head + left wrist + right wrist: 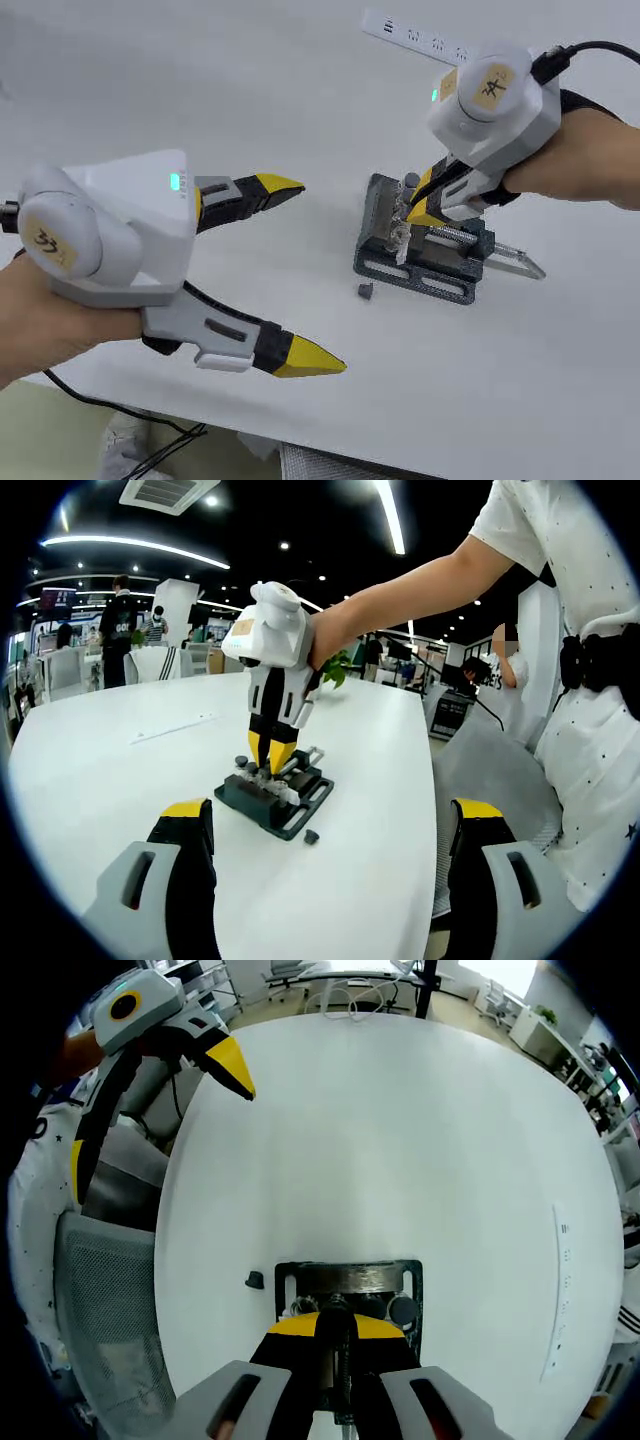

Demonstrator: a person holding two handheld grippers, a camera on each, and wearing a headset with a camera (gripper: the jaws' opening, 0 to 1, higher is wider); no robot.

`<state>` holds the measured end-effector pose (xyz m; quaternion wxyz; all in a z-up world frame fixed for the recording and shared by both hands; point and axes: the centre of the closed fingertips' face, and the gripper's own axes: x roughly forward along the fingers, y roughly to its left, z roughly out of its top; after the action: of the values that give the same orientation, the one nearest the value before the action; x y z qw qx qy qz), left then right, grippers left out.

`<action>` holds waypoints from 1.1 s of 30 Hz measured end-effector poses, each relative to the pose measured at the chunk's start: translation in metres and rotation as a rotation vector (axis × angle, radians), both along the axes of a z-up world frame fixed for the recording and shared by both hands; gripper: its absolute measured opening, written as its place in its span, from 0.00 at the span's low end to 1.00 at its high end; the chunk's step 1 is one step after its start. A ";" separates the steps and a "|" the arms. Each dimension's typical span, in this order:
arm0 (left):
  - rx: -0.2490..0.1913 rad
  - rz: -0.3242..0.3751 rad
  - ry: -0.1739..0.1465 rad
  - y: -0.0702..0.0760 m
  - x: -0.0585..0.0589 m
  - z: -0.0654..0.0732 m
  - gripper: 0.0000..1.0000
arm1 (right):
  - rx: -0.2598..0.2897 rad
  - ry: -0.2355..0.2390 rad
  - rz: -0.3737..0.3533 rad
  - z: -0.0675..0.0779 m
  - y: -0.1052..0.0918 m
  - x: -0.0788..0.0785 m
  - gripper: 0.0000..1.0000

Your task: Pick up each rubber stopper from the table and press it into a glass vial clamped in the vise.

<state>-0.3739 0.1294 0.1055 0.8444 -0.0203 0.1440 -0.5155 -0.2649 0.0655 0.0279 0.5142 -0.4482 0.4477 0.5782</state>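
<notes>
A dark vise (420, 262) (272, 802) (348, 1276) stands on the white table and clamps a row of small glass vials (402, 236). Grey stoppers cap some of them (411, 180) (402, 1310). My right gripper (420, 206) (271, 750) (334, 1328) points down onto the vials, shut on a small dark rubber stopper (333, 1307) held at its yellow tips. One loose stopper (365, 291) (311, 836) (254, 1280) lies on the table just in front of the vise. My left gripper (298, 272) (330, 815) hovers wide open to the left of the vise, nothing between its jaws.
A white power strip (415, 35) (560, 1300) lies at the table's far side. The vise's screw handle (515, 258) sticks out to the right. The table's near edge (300, 445) runs close under the left gripper, with cables hanging below.
</notes>
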 end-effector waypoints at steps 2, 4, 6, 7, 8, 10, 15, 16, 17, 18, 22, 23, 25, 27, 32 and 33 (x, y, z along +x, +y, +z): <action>-0.002 0.001 0.000 0.000 0.000 0.000 0.97 | -0.011 -0.006 0.011 0.000 0.001 0.000 0.05; -0.003 0.003 0.001 0.000 0.001 0.000 0.97 | -0.030 -0.017 0.025 -0.001 0.001 0.000 0.05; -0.006 0.003 0.001 0.001 0.001 0.001 0.97 | -0.049 -0.024 0.039 -0.001 0.001 -0.001 0.04; -0.006 0.004 0.000 0.001 0.001 0.001 0.97 | -0.056 -0.024 0.041 -0.001 0.001 -0.001 0.04; -0.006 0.004 0.000 0.001 0.001 0.001 0.97 | -0.066 -0.024 0.041 -0.002 0.001 0.001 0.04; -0.007 0.005 -0.001 0.001 0.002 0.001 0.97 | -0.076 -0.022 0.037 -0.002 0.001 0.001 0.04; -0.009 0.007 0.000 0.001 0.002 0.001 0.97 | -0.097 -0.011 0.016 -0.002 0.001 0.001 0.05; -0.010 0.007 0.000 0.001 0.002 0.001 0.97 | -0.100 -0.008 0.009 -0.002 0.001 0.001 0.05; -0.010 0.007 0.001 0.001 0.002 0.001 0.96 | -0.100 -0.006 0.001 -0.002 0.001 0.001 0.04; -0.012 0.007 0.002 0.000 0.002 0.001 0.96 | -0.100 -0.005 0.000 -0.002 0.001 0.001 0.04; -0.018 0.005 0.002 -0.001 0.002 0.002 0.96 | -0.103 0.000 -0.030 -0.003 0.001 0.001 0.04; -0.019 0.004 0.003 -0.002 0.002 0.002 0.96 | -0.106 0.001 -0.045 -0.003 0.001 0.001 0.04; -0.021 0.001 0.003 -0.003 0.002 0.002 0.96 | -0.111 -0.001 -0.050 -0.003 0.002 0.001 0.04; -0.024 -0.002 0.003 -0.004 0.003 0.002 0.96 | -0.118 -0.007 -0.048 -0.003 0.003 0.002 0.04; -0.027 -0.003 0.002 -0.005 0.004 0.003 0.96 | -0.138 -0.012 -0.096 -0.005 0.004 0.004 0.04; -0.030 -0.003 0.002 -0.006 0.005 0.004 0.96 | -0.147 -0.017 -0.101 -0.005 0.004 0.003 0.04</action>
<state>-0.3692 0.1233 0.1096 0.8431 -0.0334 0.1371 -0.5189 -0.2618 0.0694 0.0228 0.5124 -0.4664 0.5066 0.5131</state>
